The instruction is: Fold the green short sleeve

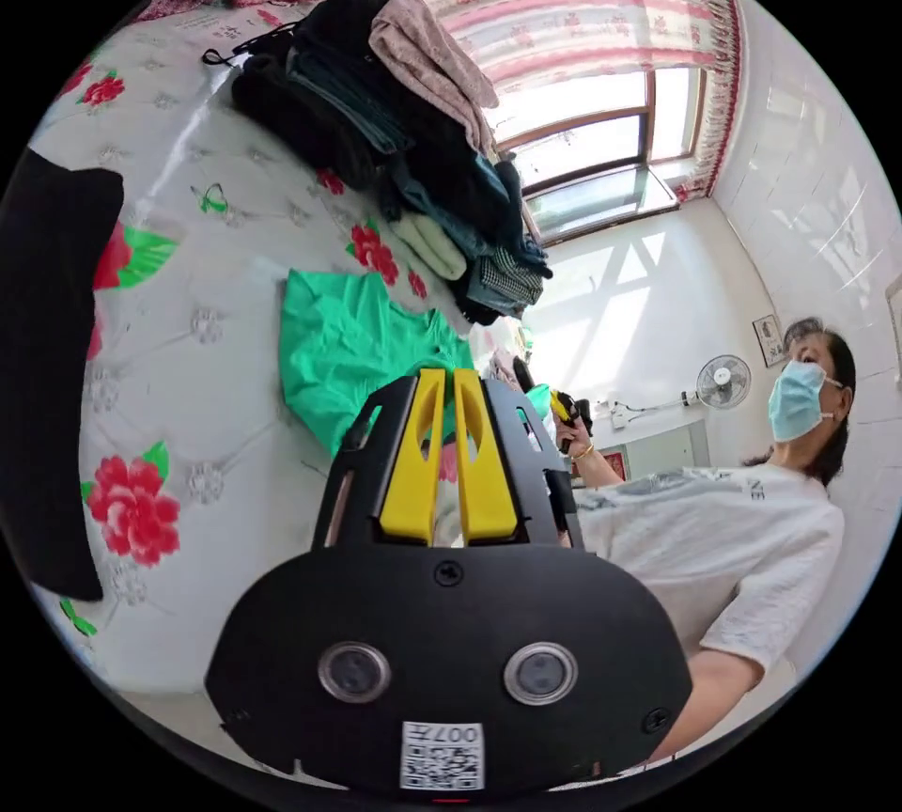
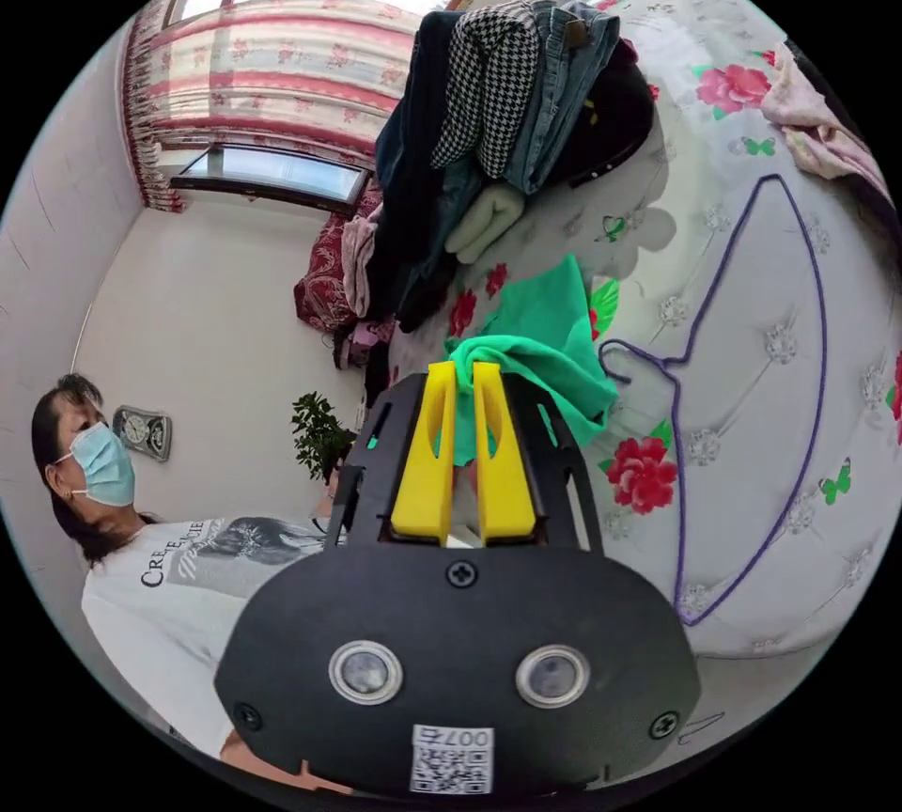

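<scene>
The green short-sleeve shirt lies partly spread on the white flowered bedcover, just below a pile of clothes. My left gripper has its yellow jaws closed together on the shirt's near edge. In the right gripper view the shirt bunches up at the jaw tips, and my right gripper is shut on that bunched edge. The right gripper also appears small in the left gripper view, held in the person's hand with a bit of green cloth beside it.
A tall pile of folded dark clothes stands on the bed beyond the shirt. A purple wire hanger lies beside the shirt. A black garment lies on the bed. The person stands at the bedside.
</scene>
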### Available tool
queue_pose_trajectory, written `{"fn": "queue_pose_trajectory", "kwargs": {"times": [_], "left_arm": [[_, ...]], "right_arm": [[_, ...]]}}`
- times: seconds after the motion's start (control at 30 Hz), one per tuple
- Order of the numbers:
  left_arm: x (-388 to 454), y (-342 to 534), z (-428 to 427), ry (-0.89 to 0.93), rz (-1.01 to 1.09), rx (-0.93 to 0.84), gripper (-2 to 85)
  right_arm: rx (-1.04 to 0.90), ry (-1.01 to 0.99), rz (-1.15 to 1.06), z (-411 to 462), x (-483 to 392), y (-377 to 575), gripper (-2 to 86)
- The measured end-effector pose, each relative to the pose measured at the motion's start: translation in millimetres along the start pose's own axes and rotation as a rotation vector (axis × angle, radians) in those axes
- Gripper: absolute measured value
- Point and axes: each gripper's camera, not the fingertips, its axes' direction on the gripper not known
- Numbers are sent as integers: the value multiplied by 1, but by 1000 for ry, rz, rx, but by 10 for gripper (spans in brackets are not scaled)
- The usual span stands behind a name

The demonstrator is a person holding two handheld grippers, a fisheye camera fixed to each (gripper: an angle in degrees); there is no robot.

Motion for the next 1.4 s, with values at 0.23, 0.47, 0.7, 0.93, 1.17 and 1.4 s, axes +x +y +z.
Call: {"fn": "queue_pose_trajectory", "kwargs": {"times": [0.23, 0.47, 0.7, 0.93, 1.17, 1.4], "left_arm": [[-50, -114, 38, -181, -247, 279, 75], [-66, -77, 46, -397, -230, 169, 85], [-85, -17, 30, -393, -342, 142, 86], [-105, -19, 36, -332, -399, 154, 89], [-114, -13, 22, -288, -432, 201, 88], [-126, -1, 6, -251, -447, 262, 92]], "right_arm": [[170, 194, 94, 71, 14, -96, 60], [93, 291, 217, 97, 71, -29, 82], [180, 187, 439, 90, 107, 22, 87], [140, 203, 378, 131, 89, -28, 70], [-46, 309, -336, 217, -79, -88, 47], [-492, 184, -833, 372, -181, -24, 64]]}}
